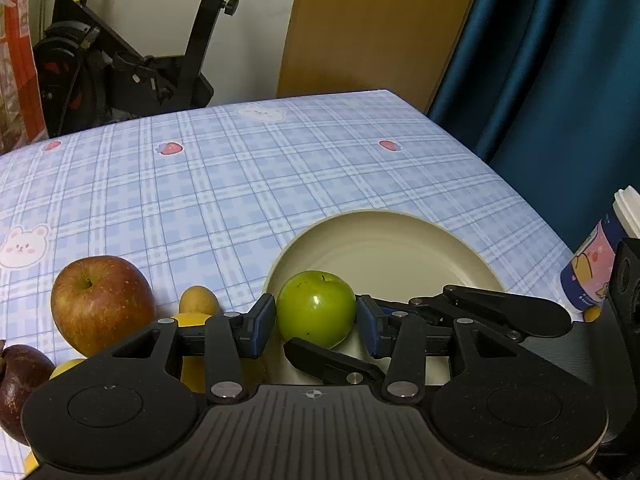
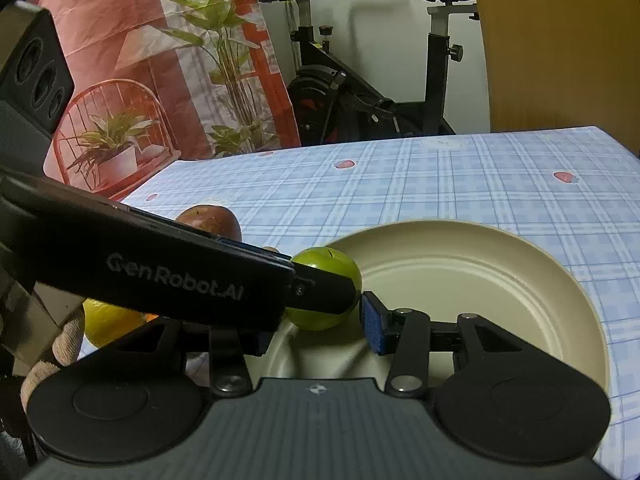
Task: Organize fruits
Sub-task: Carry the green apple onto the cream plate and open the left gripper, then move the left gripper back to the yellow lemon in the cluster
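Observation:
A green apple (image 1: 316,308) sits between the blue pads of my left gripper (image 1: 316,324), which is shut on it at the near left rim of a cream plate (image 1: 400,252). In the right wrist view the same apple (image 2: 324,292) lies between the jaws of my right gripper (image 2: 316,328). That gripper's right pad (image 2: 372,328) stands against the apple's side. Its left pad is hidden behind the left gripper's finger (image 2: 200,276), which crosses in front. The plate (image 2: 480,280) holds nothing else. A right gripper finger (image 1: 332,360) reaches in under the apple.
Left of the plate lie a red apple (image 1: 102,304), a small tan fruit (image 1: 198,300), a dark mangosteen (image 1: 20,388) and a yellow fruit (image 2: 108,324). A paper cup (image 1: 596,264) stands at the right table edge. An exercise bike (image 2: 360,92) is beyond the table.

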Tool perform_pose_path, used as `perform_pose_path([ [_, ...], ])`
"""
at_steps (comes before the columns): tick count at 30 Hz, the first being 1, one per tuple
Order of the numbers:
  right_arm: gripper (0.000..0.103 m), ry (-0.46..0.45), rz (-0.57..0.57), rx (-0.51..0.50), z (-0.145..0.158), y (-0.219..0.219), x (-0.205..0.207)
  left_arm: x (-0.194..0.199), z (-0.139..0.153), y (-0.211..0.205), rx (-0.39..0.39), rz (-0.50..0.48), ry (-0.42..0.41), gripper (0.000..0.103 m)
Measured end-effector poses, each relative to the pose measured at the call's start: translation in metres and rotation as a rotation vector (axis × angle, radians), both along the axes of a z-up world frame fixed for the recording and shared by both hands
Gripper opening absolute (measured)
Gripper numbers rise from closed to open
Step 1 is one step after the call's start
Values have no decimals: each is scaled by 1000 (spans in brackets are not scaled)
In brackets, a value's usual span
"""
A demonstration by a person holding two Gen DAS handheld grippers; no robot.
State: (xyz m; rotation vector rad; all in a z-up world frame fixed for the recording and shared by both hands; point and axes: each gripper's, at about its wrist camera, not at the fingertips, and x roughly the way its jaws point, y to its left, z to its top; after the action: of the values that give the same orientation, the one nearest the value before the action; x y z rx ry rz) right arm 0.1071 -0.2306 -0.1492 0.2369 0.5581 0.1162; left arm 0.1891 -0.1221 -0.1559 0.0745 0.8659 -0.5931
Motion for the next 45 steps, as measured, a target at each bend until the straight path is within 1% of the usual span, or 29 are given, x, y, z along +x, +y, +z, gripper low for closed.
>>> perform_pose_path([
  [5,48,-11,-21,2,0,1,0,-2,1,-3,1,12,2,48],
  [9,57,-35,-58,0,2,0,-6,-8,6,3,-19,40,-21,52],
  [10,57,-43,-64,5,3,-1,-9,-10,9,5,-23,49,-33,53],
  [12,57,-68,-76,7,4,-2,-16,-17,13,11,-34,69,-56,55],
  [18,58,-135,-93,-36,5,9,-33,-40,24,33,-54,152,-115,55],
  [22,58,-158,-89,-71,8,19,-37,-46,28,50,-59,211,-134,55],
  [25,58,-174,-82,-66,11,24,-40,-48,30,60,-55,248,-148,55],
  [27,59,-177,-72,-48,11,24,-40,-50,32,65,-46,271,-157,55],
  [35,59,-168,-57,-61,15,36,-44,-62,35,79,-4,324,-184,55],
  [42,59,-158,-54,-65,16,39,-47,-68,36,90,1,345,-187,55],
  [45,59,-153,-55,-63,17,40,-47,-69,36,95,-9,357,-182,55],
])
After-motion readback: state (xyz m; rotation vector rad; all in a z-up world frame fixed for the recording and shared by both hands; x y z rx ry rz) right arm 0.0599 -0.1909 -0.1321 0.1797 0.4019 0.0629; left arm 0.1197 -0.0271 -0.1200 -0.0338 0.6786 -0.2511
